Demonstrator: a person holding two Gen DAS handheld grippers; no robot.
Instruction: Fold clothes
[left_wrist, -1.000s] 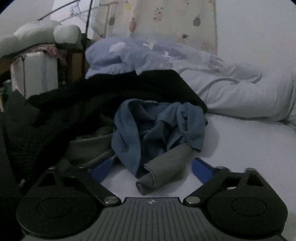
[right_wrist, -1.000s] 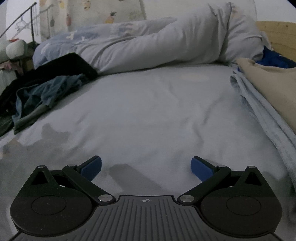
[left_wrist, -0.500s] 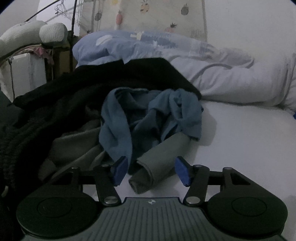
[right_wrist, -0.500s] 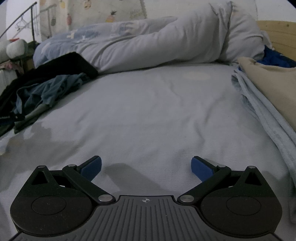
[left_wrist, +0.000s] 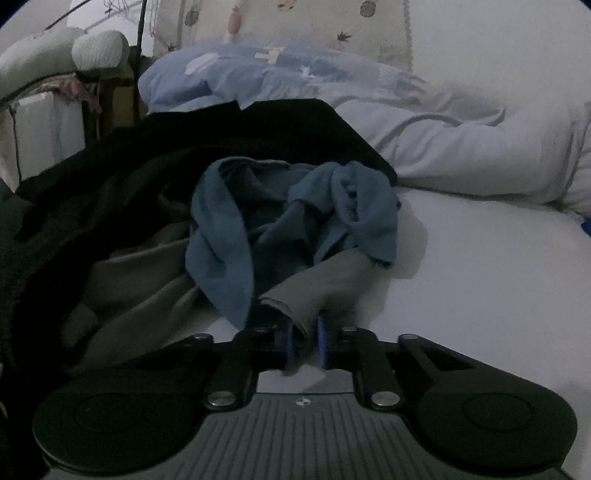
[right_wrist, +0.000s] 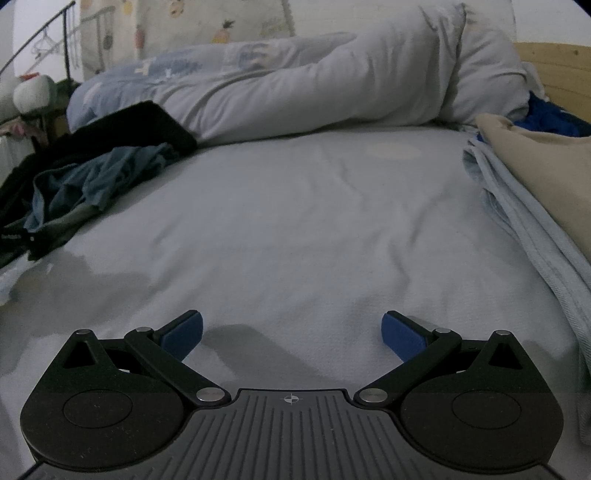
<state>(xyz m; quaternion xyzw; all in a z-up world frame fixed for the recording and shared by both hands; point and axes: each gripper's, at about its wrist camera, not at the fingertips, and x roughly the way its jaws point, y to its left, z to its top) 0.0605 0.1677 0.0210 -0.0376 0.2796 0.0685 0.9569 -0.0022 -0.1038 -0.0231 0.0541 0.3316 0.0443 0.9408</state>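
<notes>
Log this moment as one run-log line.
phase: first grasp | left gripper: shut on grey sleeve under blue garment | right gripper: open, over bare bedsheet | folding: not begun

Grey garment (left_wrist: 317, 284) end hidden between left tool (left_wrist: 302, 345) pads; its body buried under blue garment (left_wrist: 221, 254) and black clothing (left_wrist: 110, 177) (shape unreadable); beige blanket (right_wrist: 546, 162) cut off at right edge; clothes rack (right_wrist: 48, 37) too blurry to read.
</notes>
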